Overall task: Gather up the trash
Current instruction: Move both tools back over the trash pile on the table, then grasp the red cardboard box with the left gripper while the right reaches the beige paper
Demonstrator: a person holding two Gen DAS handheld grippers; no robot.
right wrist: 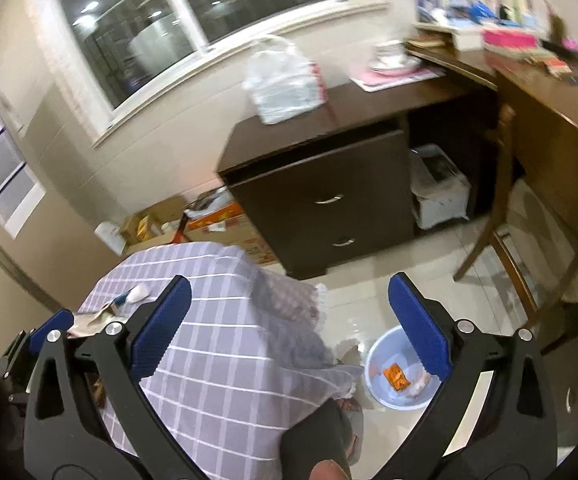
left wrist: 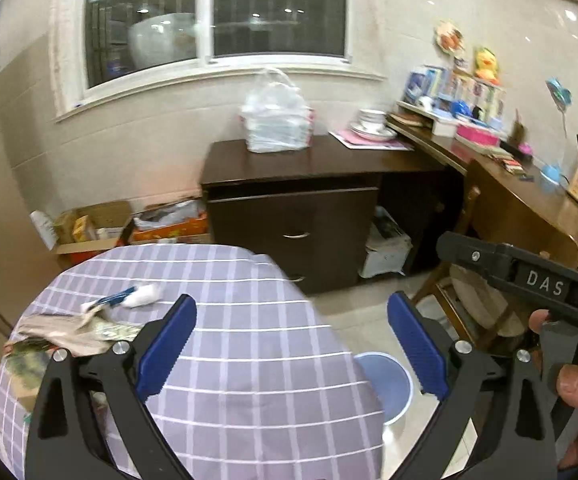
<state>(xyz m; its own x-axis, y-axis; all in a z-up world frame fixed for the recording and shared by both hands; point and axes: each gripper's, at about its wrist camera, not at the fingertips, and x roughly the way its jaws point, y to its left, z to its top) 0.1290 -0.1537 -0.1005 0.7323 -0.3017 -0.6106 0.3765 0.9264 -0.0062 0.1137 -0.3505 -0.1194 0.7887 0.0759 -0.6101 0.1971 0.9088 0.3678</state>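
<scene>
We hold the left hand-held gripper [left wrist: 291, 344] released, its blue pads spread wide with nothing between them, above the surface [left wrist: 249, 320] draped in a purple checked cloth. The right hand-held gripper [right wrist: 289, 332] is likewise released and empty, hanging over the cloth's edge and the tiled floor [right wrist: 369, 292].

The trash still on the surface sits at its far left: a white crumpled tissue [left wrist: 141, 295], a blue-and-white wrapper [left wrist: 109, 300] touching it, and a pile of crumpled paper wrappers [left wrist: 69, 328] just beside those. In the right wrist view we see the same tissue [right wrist: 139, 293] at the cloth's far corner.

On the floor beside the surface stands a light blue bin [right wrist: 377, 360]; inside it lie an orange wrapper [right wrist: 395, 376] and a pale scrap we cannot identify. In the left wrist view only part of the bin [left wrist: 393, 384] shows past the cloth.

A dark cabinet [left wrist: 297, 220] stands beyond, under the window.
</scene>
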